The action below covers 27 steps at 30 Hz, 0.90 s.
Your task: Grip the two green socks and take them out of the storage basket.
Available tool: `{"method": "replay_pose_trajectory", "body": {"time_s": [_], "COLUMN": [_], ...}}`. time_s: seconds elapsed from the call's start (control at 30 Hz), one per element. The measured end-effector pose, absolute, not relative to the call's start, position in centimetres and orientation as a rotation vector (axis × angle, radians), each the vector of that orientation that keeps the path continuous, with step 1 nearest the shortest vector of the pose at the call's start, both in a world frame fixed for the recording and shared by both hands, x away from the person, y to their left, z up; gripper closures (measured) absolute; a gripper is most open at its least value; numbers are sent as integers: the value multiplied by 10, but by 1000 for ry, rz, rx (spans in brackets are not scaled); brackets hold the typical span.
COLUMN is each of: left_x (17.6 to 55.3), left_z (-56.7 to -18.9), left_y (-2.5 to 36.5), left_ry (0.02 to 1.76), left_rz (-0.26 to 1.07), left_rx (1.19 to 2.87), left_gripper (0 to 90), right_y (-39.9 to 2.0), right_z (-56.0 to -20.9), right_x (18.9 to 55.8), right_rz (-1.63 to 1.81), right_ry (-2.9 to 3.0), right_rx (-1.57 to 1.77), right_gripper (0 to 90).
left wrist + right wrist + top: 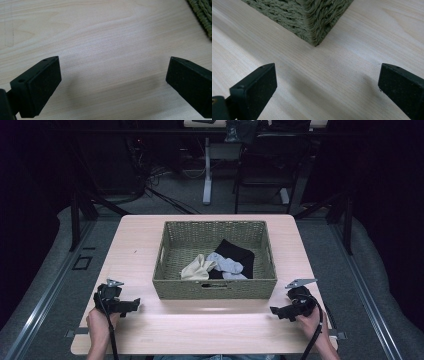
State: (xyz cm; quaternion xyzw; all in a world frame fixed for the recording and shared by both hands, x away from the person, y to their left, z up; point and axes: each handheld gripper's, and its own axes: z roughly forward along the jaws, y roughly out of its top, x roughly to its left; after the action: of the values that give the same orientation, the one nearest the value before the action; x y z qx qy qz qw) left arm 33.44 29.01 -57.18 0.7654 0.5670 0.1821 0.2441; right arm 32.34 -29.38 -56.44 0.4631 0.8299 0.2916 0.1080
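I have the pale wooden tabletop (200,325) in front of me, with the woven green basket (215,289) at its middle. Inside it lies a loose heap of socks: a black one (239,252), a grey one (226,263) and a cream one (196,269), touching one another. My left gripper (131,306) and right gripper (276,311) rest low at either near corner of the basket, jaws spread wide and holding nothing. I judge the work has not started; next I must lift one gripper over the rim and down onto a sock.
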Motion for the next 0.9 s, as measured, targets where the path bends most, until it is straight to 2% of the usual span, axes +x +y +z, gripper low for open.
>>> {"method": "replay_pose_trajectory", "body": {"time_s": [0.63, 0.9], "left_x": [335, 329], "left_z": [-571, -557], "left_y": [290, 291], "left_ry": [1555, 1541], "left_rz": [507, 527], "left_rx": [2073, 2069], "left_gripper": [0, 0], "right_y": [-296, -290], "right_z": [-565, -565], "right_x": [324, 330], "right_rz": [887, 887], "right_ry": [2433, 2458], "right_rx": [1373, 1348], "right_gripper": [13, 13]}}
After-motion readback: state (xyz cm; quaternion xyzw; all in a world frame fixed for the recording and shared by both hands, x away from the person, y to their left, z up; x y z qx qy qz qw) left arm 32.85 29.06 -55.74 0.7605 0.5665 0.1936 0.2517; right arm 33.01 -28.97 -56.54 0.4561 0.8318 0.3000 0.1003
